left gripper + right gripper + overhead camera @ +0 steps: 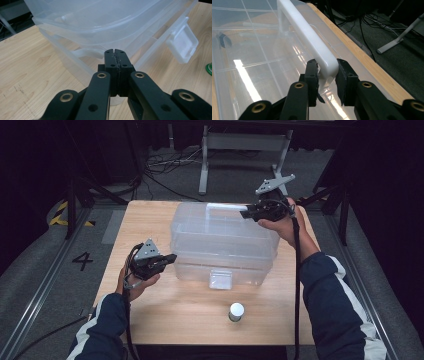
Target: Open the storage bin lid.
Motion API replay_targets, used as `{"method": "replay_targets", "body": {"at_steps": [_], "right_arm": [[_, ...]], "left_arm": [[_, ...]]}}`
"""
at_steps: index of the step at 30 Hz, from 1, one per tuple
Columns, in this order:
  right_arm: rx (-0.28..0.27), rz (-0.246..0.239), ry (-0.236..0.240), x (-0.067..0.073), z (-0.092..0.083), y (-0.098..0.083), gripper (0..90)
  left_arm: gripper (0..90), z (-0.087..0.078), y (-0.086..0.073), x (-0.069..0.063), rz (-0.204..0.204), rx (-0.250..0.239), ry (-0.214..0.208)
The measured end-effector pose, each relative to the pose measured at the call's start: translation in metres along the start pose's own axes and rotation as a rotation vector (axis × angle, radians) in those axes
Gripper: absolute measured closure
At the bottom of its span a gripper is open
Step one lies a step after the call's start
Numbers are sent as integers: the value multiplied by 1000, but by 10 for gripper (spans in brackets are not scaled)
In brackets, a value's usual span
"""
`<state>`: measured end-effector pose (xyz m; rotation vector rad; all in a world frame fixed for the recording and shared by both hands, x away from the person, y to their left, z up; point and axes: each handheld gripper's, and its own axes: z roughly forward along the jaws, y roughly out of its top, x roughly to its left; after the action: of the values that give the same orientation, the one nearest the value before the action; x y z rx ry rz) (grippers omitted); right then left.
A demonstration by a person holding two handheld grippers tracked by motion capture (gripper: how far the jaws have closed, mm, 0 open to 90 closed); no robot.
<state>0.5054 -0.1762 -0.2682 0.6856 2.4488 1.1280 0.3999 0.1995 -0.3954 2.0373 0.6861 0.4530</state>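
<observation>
Item: clear plastic storage box (222,247), mid-table (150,312). My right gripper (325,75): jaws clamped on its white lid handle (308,37). My left gripper (115,62): jaws together, empty, beside the box's near corner. Front latch (183,46) looks unfastened; lid looks slightly raised, full opening outstanding.

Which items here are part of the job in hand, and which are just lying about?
In use:
- clear plastic box, its lid raised at the front
- white handle on the lid, clamped by the right gripper
- left gripper, shut on nothing, beside the box's front left corner

Lying about:
- small white-capped bottle on the table
- metal stand and cables on the floor behind
</observation>
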Motion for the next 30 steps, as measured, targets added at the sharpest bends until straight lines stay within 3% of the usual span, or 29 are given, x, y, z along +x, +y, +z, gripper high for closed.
{"method": "replay_targets", "body": {"at_steps": [10, 16, 21, 25, 27, 30], "right_arm": [[4, -9, 11, 2, 0, -3, 730], [-13, -17, 5, 4, -1, -7, 703], [-36, -40, -41, 4, -10, -13, 639], [-72, -23, -65, 2, -22, -19, 627], [-94, -23, -106, -1, -32, -25, 615], [-123, -12, -132, -7, -43, -34, 597]], "left_arm": [[898, 4, 1, 3, -3, 2, 32], [898, 3, 1, 3, -14, 1, 25], [899, 2, 1, 3, -12, 4, 26], [899, 3, 0, 2, -7, 16, 25], [899, 2, 1, 3, -5, 17, 25], [899, 2, 1, 3, -3, 18, 28]]}}
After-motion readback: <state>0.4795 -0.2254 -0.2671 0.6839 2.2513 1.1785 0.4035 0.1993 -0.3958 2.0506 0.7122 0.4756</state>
